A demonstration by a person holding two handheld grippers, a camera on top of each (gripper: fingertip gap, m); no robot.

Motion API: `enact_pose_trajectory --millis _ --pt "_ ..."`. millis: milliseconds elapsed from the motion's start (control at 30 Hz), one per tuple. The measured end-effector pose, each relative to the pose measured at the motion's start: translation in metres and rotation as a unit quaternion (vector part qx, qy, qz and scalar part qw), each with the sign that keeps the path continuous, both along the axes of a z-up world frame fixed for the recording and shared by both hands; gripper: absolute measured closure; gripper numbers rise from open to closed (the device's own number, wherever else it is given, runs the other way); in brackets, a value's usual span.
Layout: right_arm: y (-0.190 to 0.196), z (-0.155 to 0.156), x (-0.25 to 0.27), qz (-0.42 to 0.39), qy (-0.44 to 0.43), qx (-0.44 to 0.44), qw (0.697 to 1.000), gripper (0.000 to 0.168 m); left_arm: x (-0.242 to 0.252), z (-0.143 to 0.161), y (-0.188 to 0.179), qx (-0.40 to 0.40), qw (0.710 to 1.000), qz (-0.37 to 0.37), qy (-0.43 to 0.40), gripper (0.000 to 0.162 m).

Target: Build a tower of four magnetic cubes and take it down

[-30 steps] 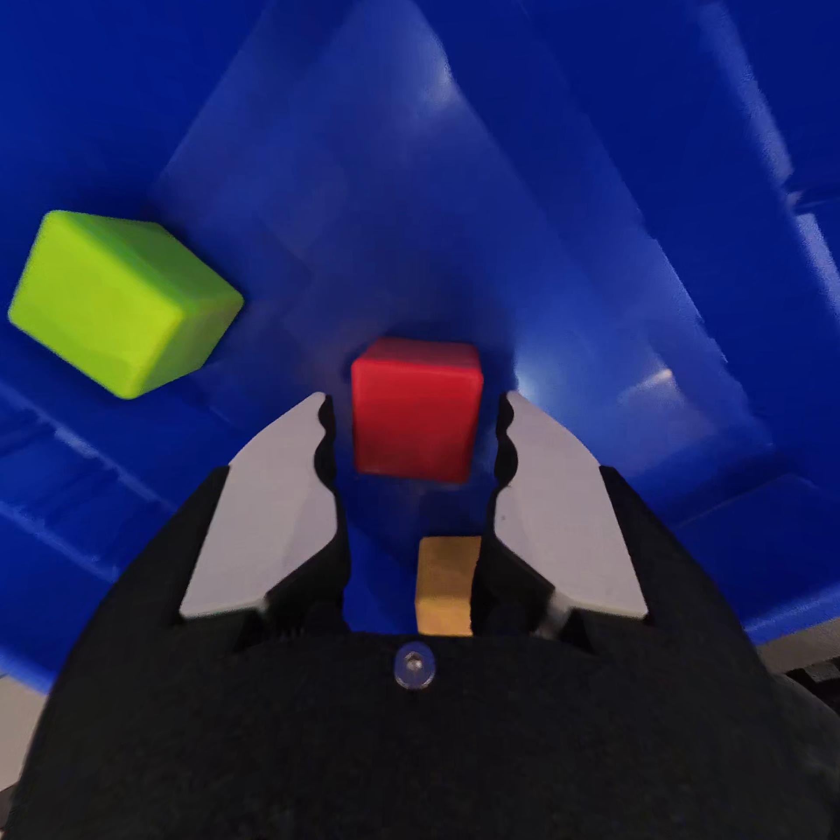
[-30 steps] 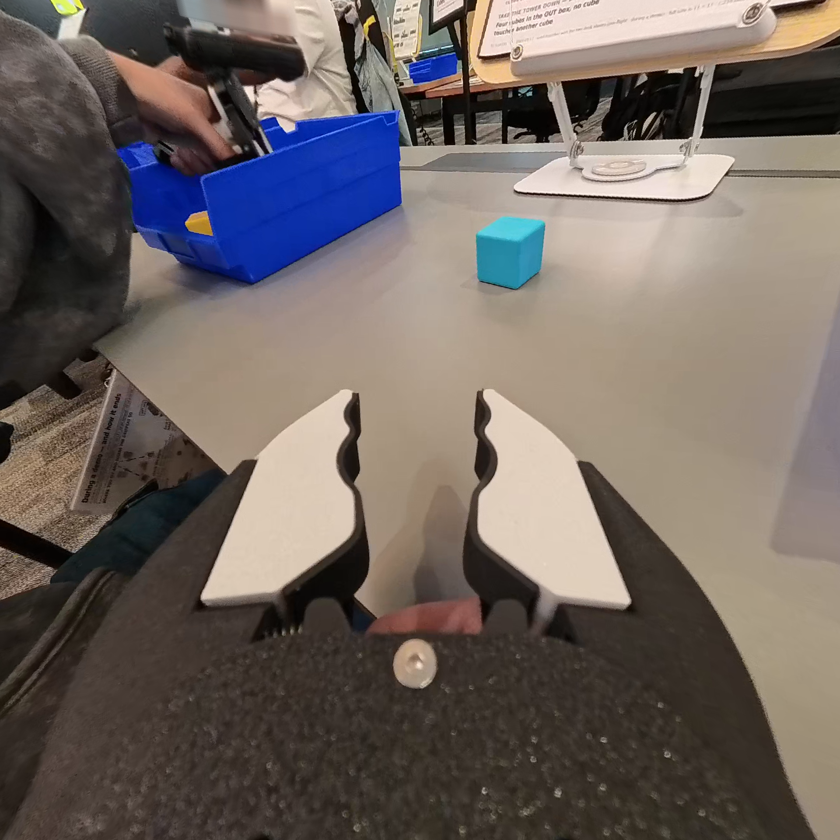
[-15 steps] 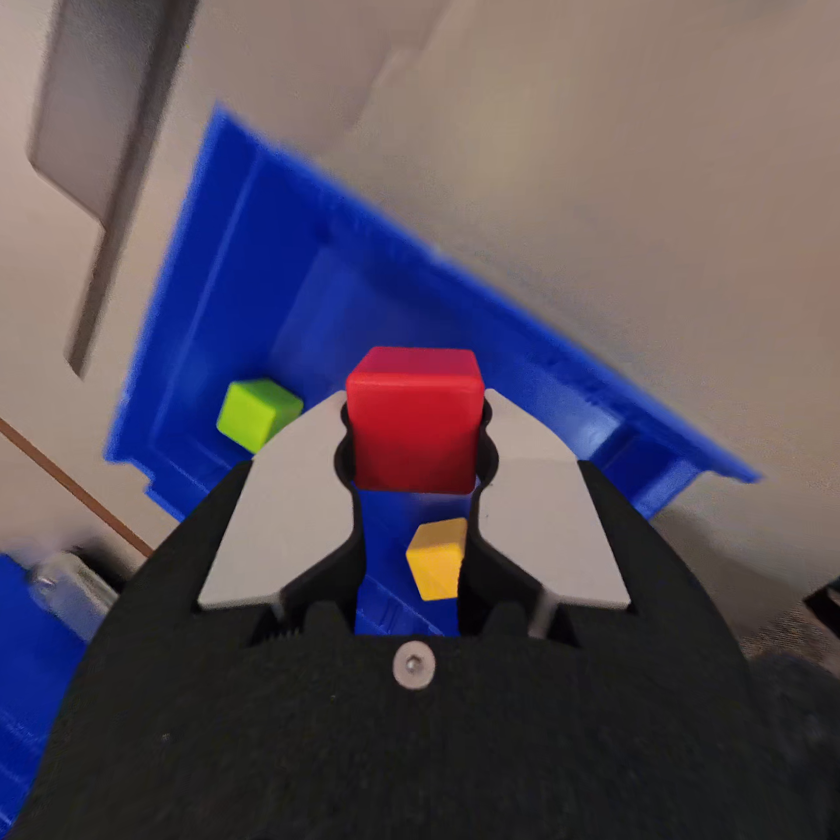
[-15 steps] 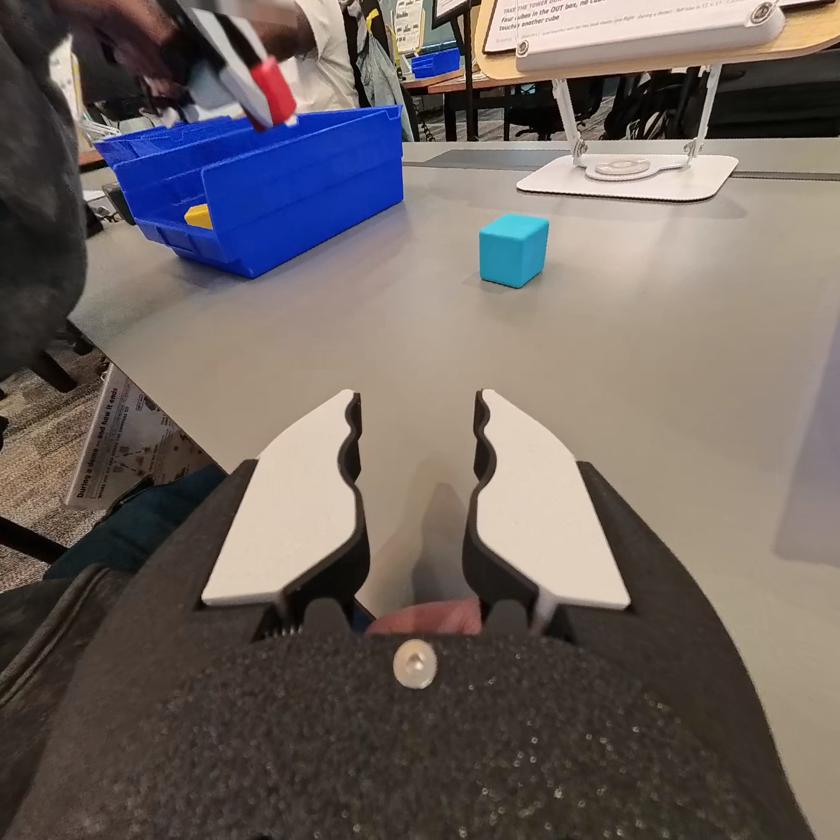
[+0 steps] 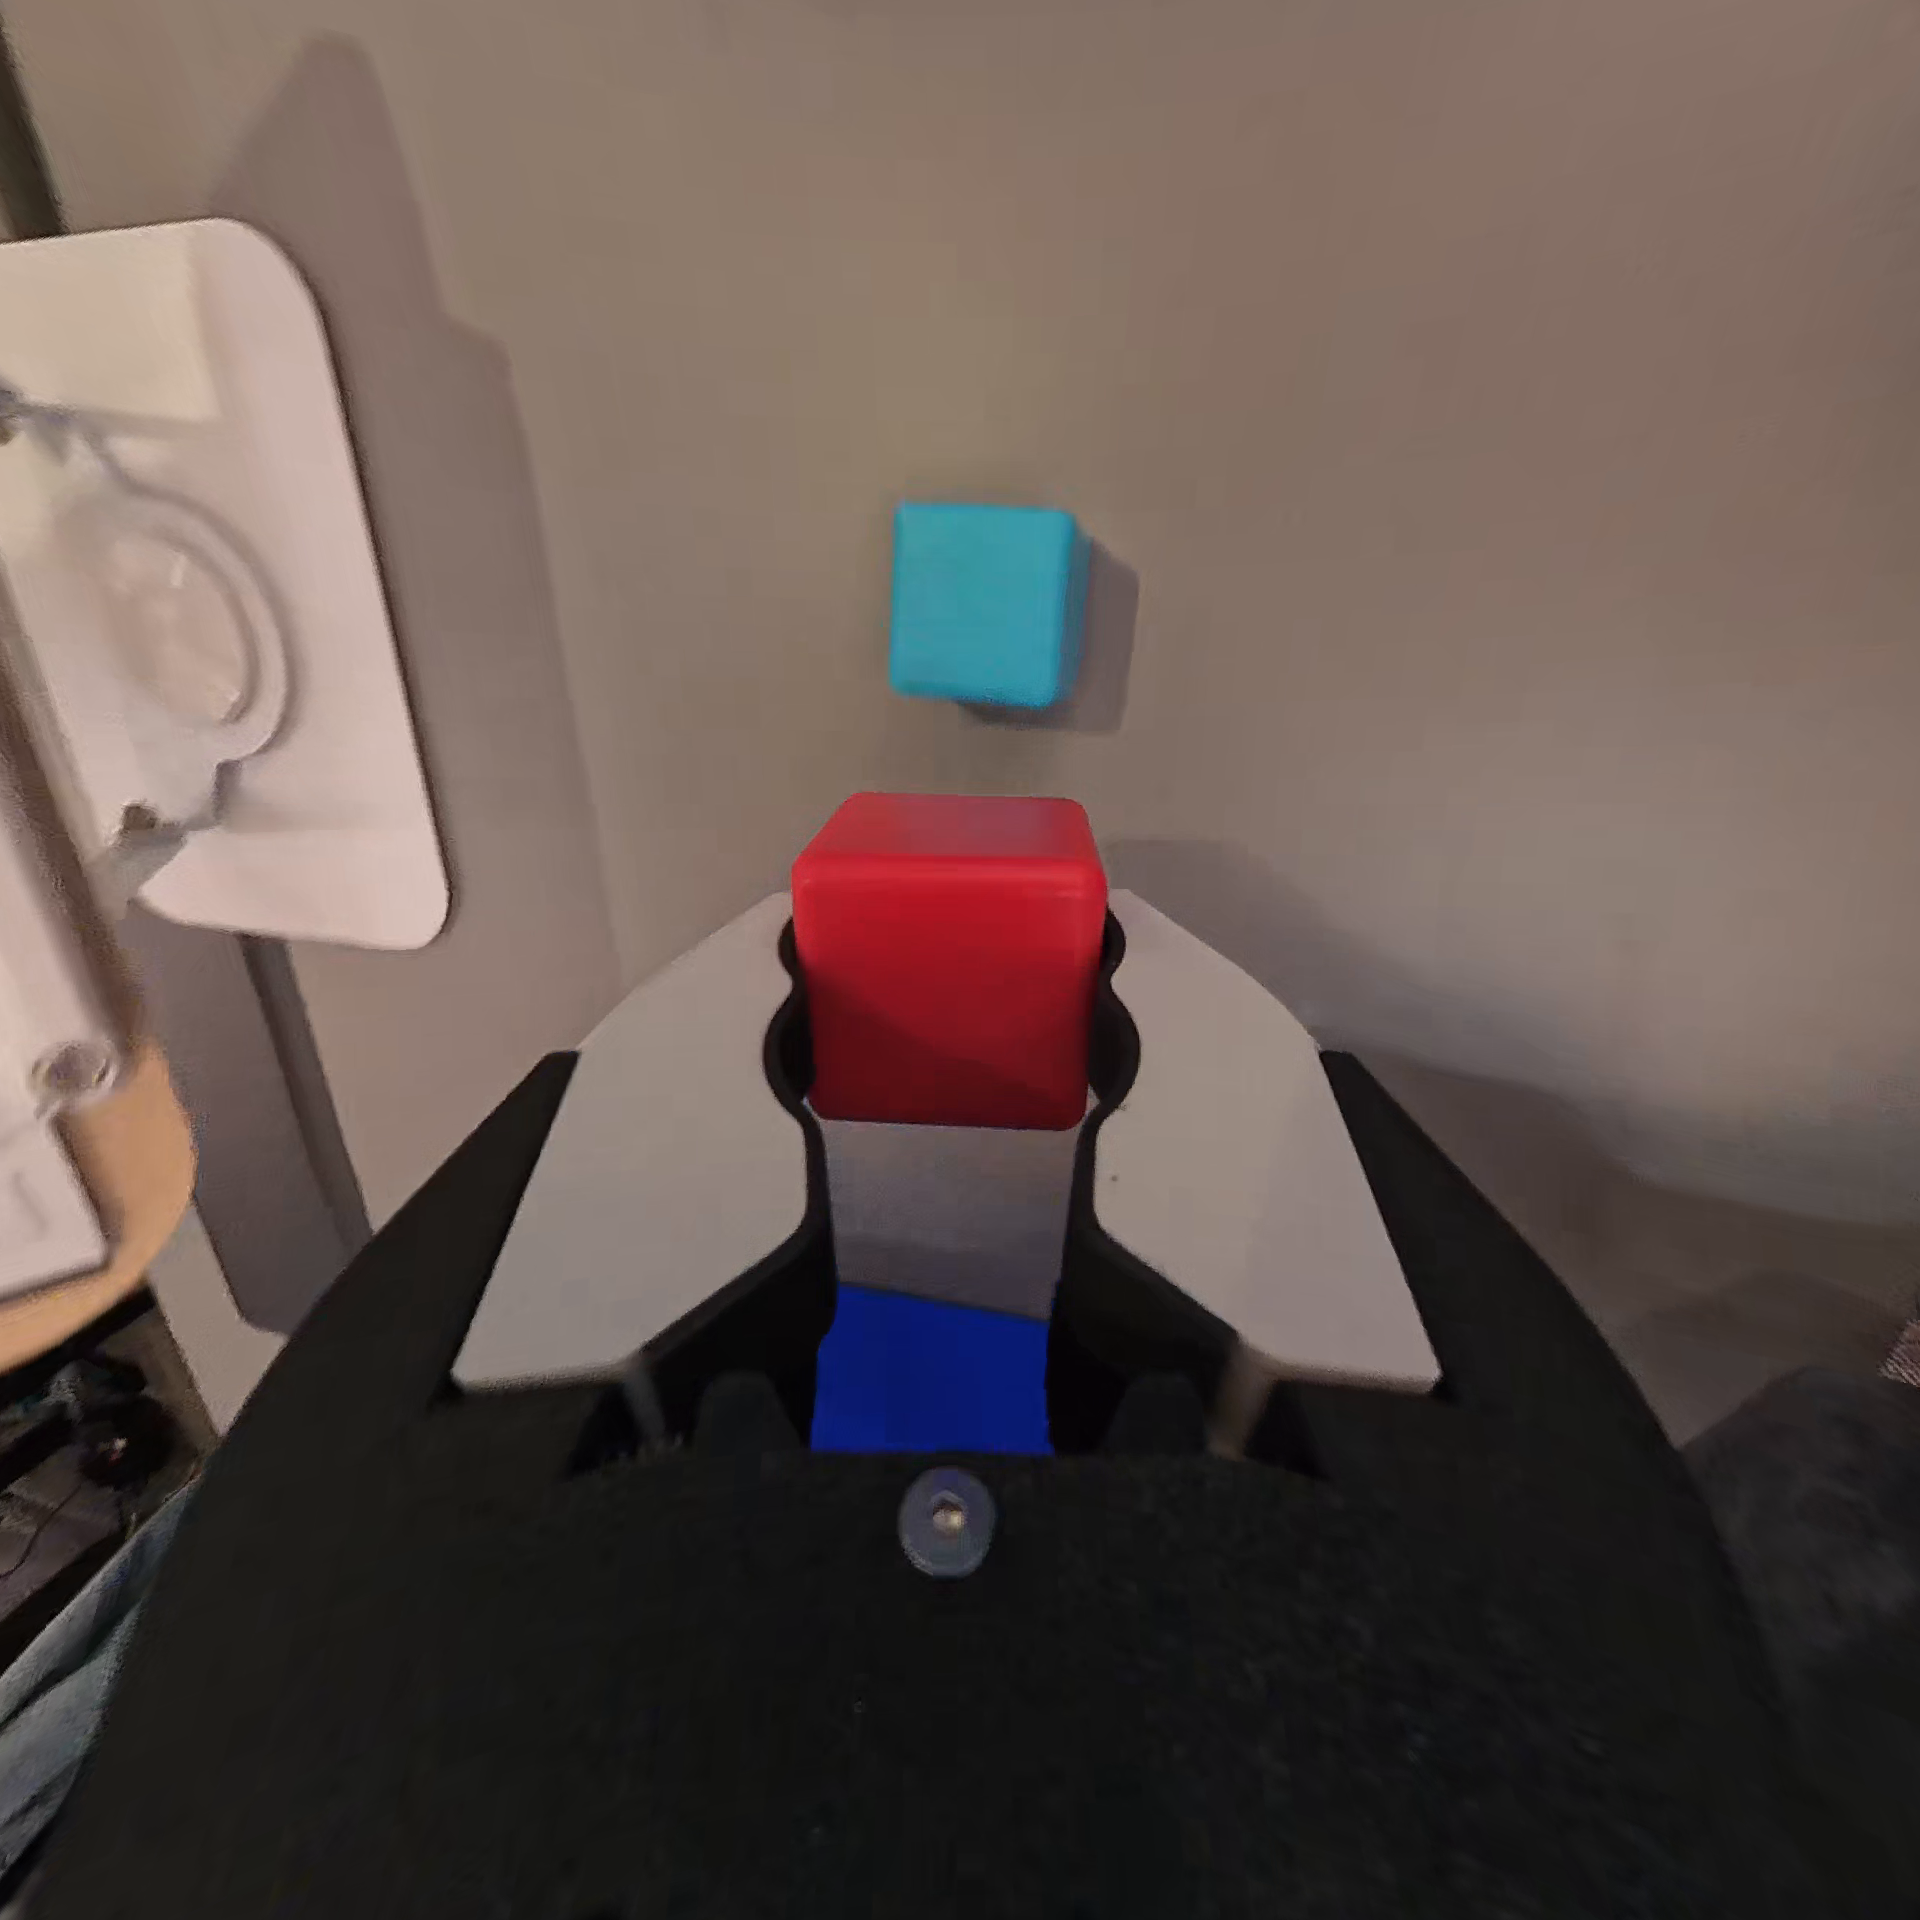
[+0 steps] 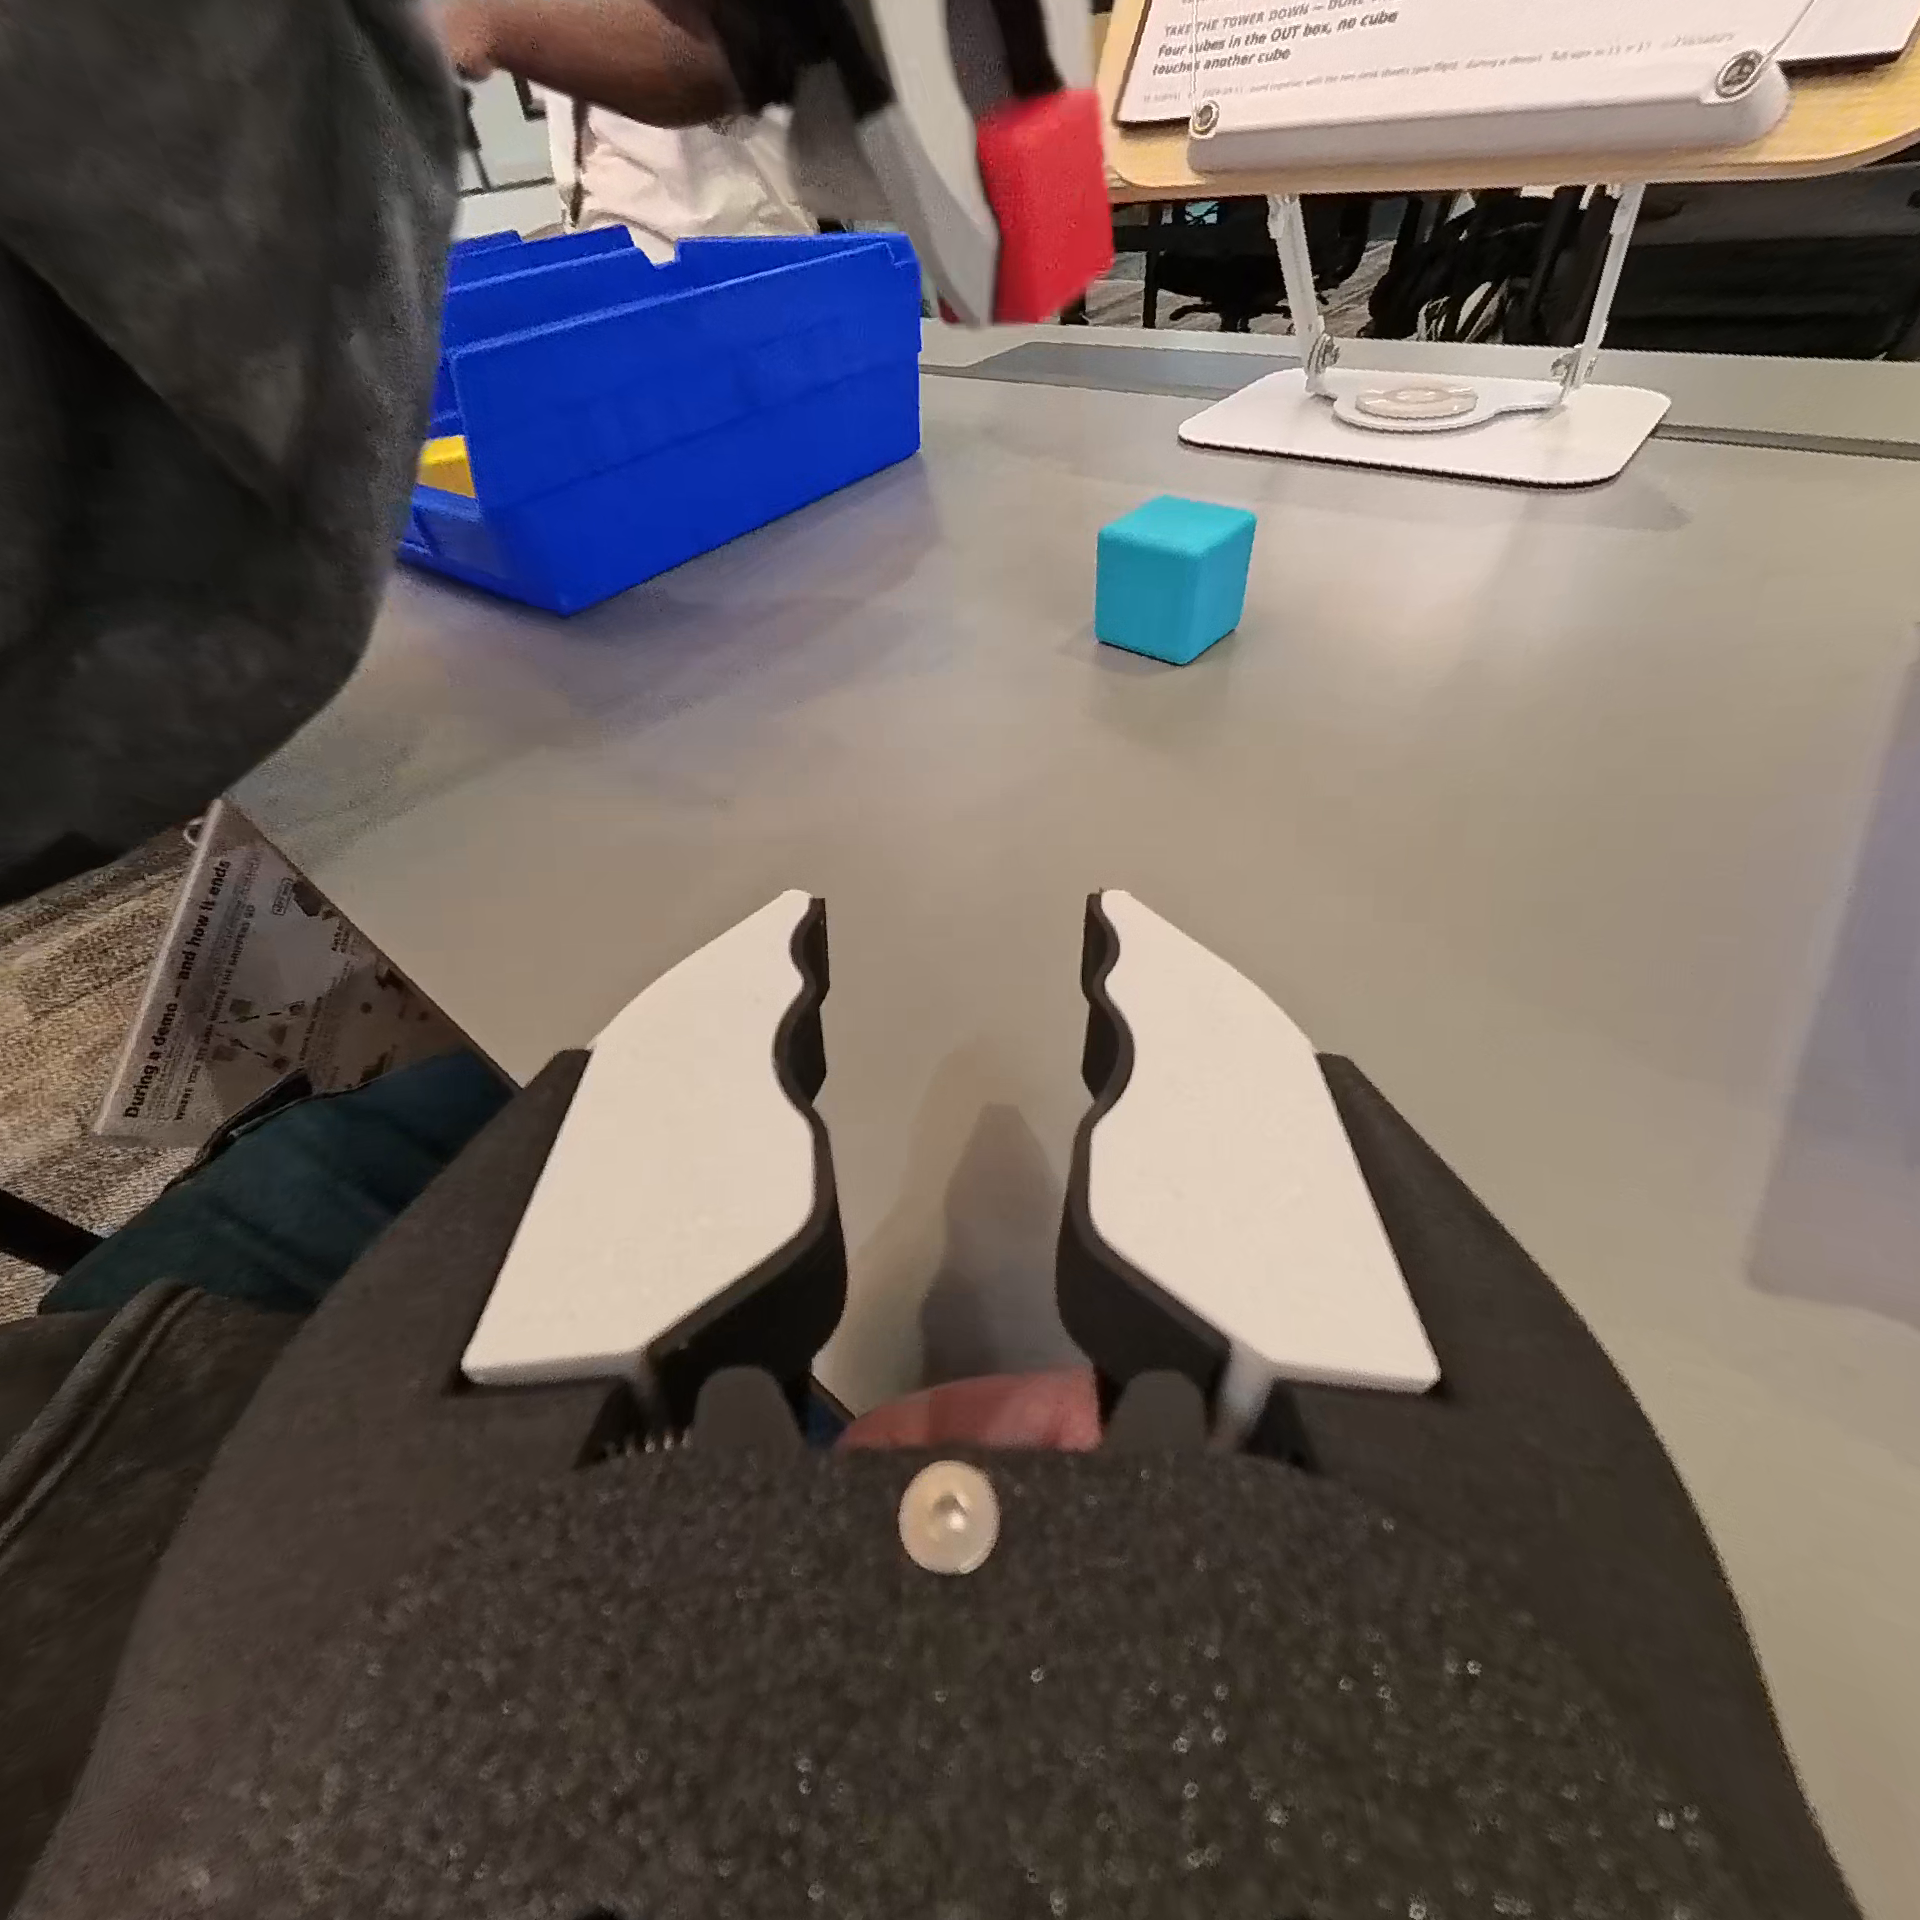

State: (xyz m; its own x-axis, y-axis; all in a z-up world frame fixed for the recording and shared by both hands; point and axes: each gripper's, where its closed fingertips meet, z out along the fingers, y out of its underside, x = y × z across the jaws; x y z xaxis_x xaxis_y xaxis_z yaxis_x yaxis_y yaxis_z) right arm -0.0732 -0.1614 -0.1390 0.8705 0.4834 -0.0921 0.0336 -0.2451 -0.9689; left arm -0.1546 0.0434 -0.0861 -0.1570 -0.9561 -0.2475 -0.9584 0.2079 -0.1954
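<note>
Only the right wrist view shows the yellow cube (image 6: 449, 478) inside the blue plastic bin (image 6: 675, 416). The left gripper (image 5: 948, 966) clamps the red plastic cube (image 5: 948, 966) above the grey table (image 5: 1455, 520); the right gripper (image 6: 954, 935) hangs with jaws apart, empty.

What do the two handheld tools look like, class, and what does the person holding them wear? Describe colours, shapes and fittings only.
Both the left tool and the right tool have a black, grainy-textured body with one silver screw in the middle. Each carries two pale grey, flat, pointed fingers lined with black wavy-edged pads. No cables show. The person wears a dark grey fuzzy sleeve.
</note>
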Motion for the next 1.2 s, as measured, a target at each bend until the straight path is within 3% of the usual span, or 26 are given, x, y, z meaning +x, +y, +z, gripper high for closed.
enact_pose_trajectory --millis 167,433,667,733,833,1000,1100,1200 --pt "-0.001 -0.001 -0.001 0.001 -0.013 0.003 1.0 0.121 0.032 -0.034 0.007 -0.031 0.999 -0.005 0.027 0.113" --pt "-0.003 -0.001 -0.001 0.002 -0.017 0.006 1.0 0.121 0.051 -0.06 0.003 -0.047 0.998 -0.007 0.042 0.112" --pt "-0.003 -0.002 -0.003 0.004 -0.022 0.006 1.0 0.122 0.056 -0.062 0.003 -0.047 0.998 0.003 0.034 0.111" --pt "-0.004 -0.002 -0.002 0.004 -0.022 0.006 1.0 0.122 0.056 -0.062 0.005 -0.038 0.999 0.01 0.027 0.104" --pt "-0.004 -0.001 -0.002 0.004 -0.02 0.006 1.0 0.122 0.066 -0.04 0.0 -0.049 0.997 0.019 -0.055 0.1" --pt "-0.005 -0.001 -0.003 0.006 -0.02 0.005 1.0 0.121 0.055 0.034 -0.014 -0.009 0.969 0.062 -0.239 0.099" --pt "-0.005 -0.002 -0.003 0.007 -0.019 0.004 1.0 0.122 0.01 0.067 -0.023 0.053 0.938 0.126 -0.318 0.098" --pt "-0.006 -0.001 -0.003 0.007 -0.017 0.003 1.0 0.121 -0.06 0.077 -0.027 0.129 0.886 0.25 -0.368 0.101"
